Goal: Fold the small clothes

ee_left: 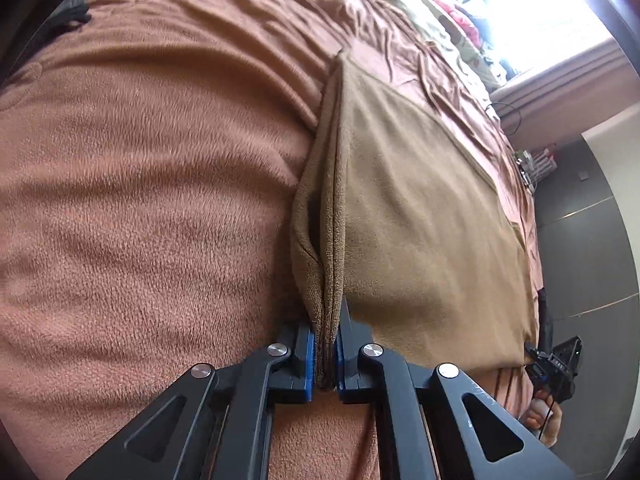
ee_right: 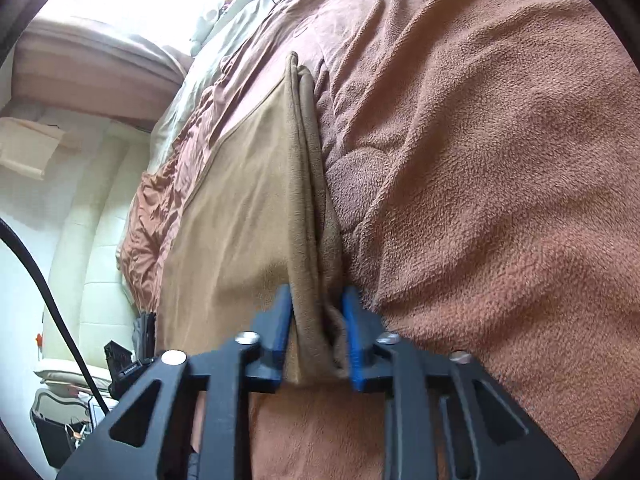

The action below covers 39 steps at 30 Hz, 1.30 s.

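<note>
On the fuzzy rust-brown blanket [ee_left: 140,200]: tan fleece cloth [ee_left: 420,208], doubled edge pinched at both ends.
That folded edge runs straight ahead of each tool; left gripper [ee_left: 325,354] and right gripper [ee_right: 318,344] are both clamped on it.

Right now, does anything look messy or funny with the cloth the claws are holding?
Nothing looks wrong. The left claw and right claw each pinch a bunched edge of the tan cloth, which hangs smooth between them over the fuzzy brown blanket. The blanket is wrinkled, nothing more.
</note>
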Tool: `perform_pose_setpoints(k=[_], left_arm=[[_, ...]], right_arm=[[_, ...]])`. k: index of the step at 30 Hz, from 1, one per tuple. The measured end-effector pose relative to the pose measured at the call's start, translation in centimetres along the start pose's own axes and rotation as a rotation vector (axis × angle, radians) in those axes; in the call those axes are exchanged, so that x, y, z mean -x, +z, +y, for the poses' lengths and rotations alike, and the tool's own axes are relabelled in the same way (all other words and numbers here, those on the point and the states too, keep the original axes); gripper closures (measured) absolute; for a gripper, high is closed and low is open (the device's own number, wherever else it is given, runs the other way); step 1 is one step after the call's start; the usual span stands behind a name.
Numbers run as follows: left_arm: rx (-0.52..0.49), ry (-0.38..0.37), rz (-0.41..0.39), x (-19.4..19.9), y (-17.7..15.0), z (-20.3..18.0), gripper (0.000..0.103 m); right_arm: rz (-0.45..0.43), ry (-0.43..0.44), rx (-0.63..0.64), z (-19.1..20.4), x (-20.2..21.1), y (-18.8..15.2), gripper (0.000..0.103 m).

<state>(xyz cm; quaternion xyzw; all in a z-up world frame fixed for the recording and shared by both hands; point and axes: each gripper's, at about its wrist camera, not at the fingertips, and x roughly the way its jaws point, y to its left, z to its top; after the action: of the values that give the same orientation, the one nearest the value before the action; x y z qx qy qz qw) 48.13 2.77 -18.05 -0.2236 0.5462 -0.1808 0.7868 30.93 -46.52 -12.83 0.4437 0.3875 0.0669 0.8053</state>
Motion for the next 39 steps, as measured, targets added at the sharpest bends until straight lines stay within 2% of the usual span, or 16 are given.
perform_pose_setpoints(k=[6,11,19,23,27,33,35,38,39], left_arm=[[0.009,-0.065,-0.070,2.4,0.0,0.1,0.097],[0.031,-0.119,-0.094,4.3,-0.8,0.2,0.097],[0.039,-0.156,-0.089,6.6,-3.6,0.4,0.097],[0.068,-0.197,-0.101,7.7,-5.6,1.0,0.097],[0.080,-0.208,-0.081,7.5,-7.3,1.8,0.097],[0.144,-0.202,-0.051,5.4,-8.3,3.5,0.097],[0.167,-0.207,-0.040,5.0,-8.4,3.8,0.096],[0.180,-0.190,-0.030,4.4,-8.3,3.6,0.095],[0.177,-0.190,-0.027,4.3,-8.4,3.4,0.092]], right_arm=[[-0.051,-0.036,0.081,2.6,2.3,-0.3,0.101],[-0.070,-0.032,0.086,3.8,4.0,-1.3,0.101],[-0.040,-0.039,0.081,3.3,6.2,-3.2,0.101],[-0.022,-0.053,0.117,3.1,7.4,-4.2,0.101],[-0.016,-0.068,0.116,2.5,8.1,-4.5,0.101],[0.016,-0.098,0.091,1.3,6.6,-4.4,0.101],[0.021,-0.127,0.073,1.3,6.4,-4.2,0.097],[-0.016,-0.187,0.071,1.7,7.6,-3.9,0.094],[-0.031,-0.194,0.074,1.9,8.2,-3.9,0.090]])
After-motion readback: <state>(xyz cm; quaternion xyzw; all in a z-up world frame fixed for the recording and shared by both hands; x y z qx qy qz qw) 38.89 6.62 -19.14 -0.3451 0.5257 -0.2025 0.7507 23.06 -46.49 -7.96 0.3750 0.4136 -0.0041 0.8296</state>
